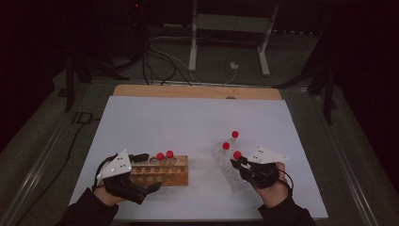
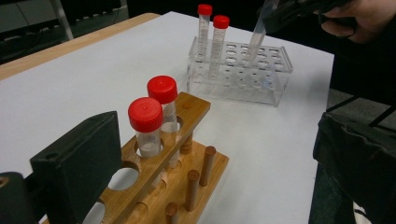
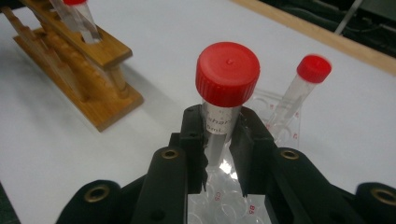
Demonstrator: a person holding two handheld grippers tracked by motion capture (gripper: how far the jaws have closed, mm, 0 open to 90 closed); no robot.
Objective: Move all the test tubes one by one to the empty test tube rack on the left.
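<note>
My right gripper (image 1: 237, 162) (image 3: 219, 140) is shut on a clear red-capped tube (image 1: 237, 154) (image 3: 227, 72) just under its cap. The tube (image 2: 256, 39) hangs tilted, its lower end at the top of a clear plastic rack (image 1: 225, 165) (image 2: 243, 79). Two more red-capped tubes (image 1: 235, 134) (image 1: 226, 146) stand at that rack's far end. To the left lies a wooden rack (image 1: 162, 175) (image 2: 191, 112) holding two red-capped tubes (image 2: 145, 114) (image 2: 162, 88). My left gripper (image 1: 146, 172) (image 2: 215, 140) is open, its jaws astride the wooden rack's left end, with a gap at one side.
A white sheet (image 1: 188, 122) covers the table, with a strip of bare wood (image 1: 197, 91) at the far edge. Behind it are white stand legs (image 1: 193, 52) and cables on the floor (image 1: 160, 66). The wooden rack has several unfilled holes.
</note>
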